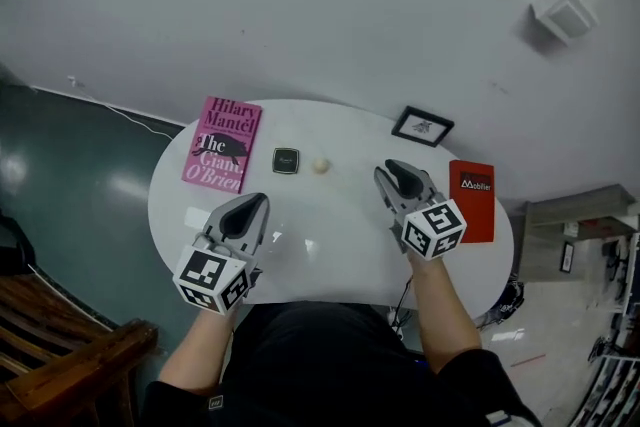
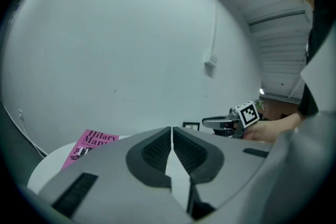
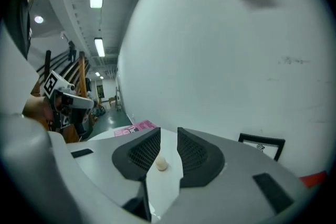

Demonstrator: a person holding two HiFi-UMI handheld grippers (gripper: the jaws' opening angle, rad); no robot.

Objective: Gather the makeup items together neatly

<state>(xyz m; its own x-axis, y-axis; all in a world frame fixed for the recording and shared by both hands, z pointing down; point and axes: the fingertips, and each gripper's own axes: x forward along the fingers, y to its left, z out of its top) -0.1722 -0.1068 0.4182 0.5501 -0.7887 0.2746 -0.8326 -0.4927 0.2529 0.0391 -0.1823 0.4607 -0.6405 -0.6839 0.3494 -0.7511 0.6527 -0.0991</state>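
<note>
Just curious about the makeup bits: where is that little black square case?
In the head view, the case lies on the far part of the table, left of centre, between the pink book and a small cream ball.

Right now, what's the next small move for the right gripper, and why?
Probably ease the right gripper forward and down toward the small cream ball: it sits in line with the parted jaws, untouched, and lies apart from the black compact on the white table.
</note>
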